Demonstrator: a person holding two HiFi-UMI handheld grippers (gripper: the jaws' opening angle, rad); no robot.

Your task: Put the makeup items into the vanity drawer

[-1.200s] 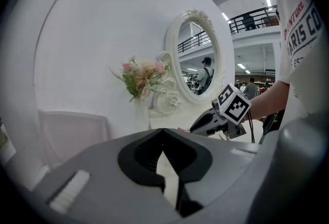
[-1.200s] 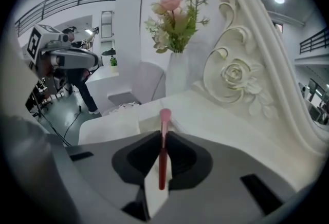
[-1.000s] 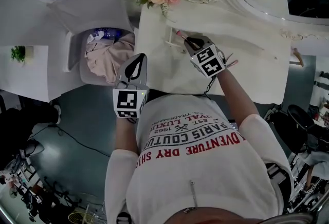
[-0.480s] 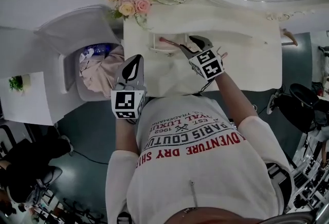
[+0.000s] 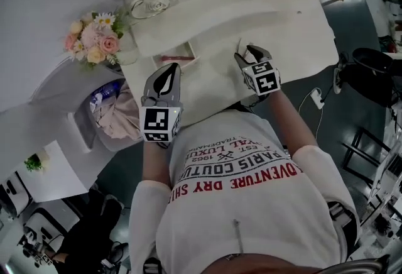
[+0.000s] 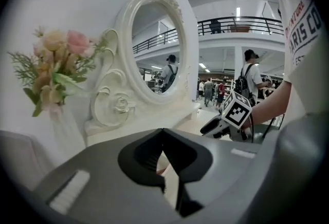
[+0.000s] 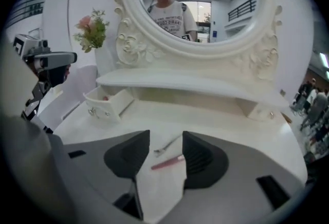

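My right gripper [image 7: 165, 150], jaws just opened wide, frames a pink pencil [image 7: 167, 162] lying on the vanity top [image 7: 231, 115]; my left gripper [image 6: 163, 138] has its jaws together, empty.

Stick [image 7: 167, 162] and metal tool [image 7: 165, 146] lie on the vanity top [image 7: 221, 115] just before the right claw [image 7: 165, 134]; drawer [image 7: 105, 105] ahead-left.
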